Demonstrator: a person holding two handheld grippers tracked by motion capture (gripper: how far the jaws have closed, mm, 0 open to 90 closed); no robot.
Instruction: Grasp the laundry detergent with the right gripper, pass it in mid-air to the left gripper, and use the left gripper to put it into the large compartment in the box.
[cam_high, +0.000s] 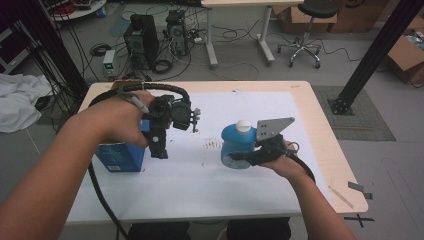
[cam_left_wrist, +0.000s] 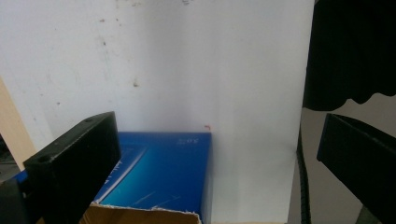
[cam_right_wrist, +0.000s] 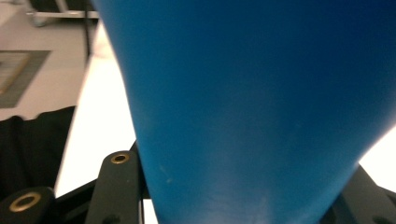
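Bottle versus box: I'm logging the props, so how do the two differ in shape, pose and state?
1. The bottle is rounded with a white cap; the box is flat-sided and rectangular.
2. The bottle is gripped by the right claw; the box stands free on the table, below the open left claw.
3. The box's top edge looks torn open, showing brown card; the bottle is capped.
Both are blue.
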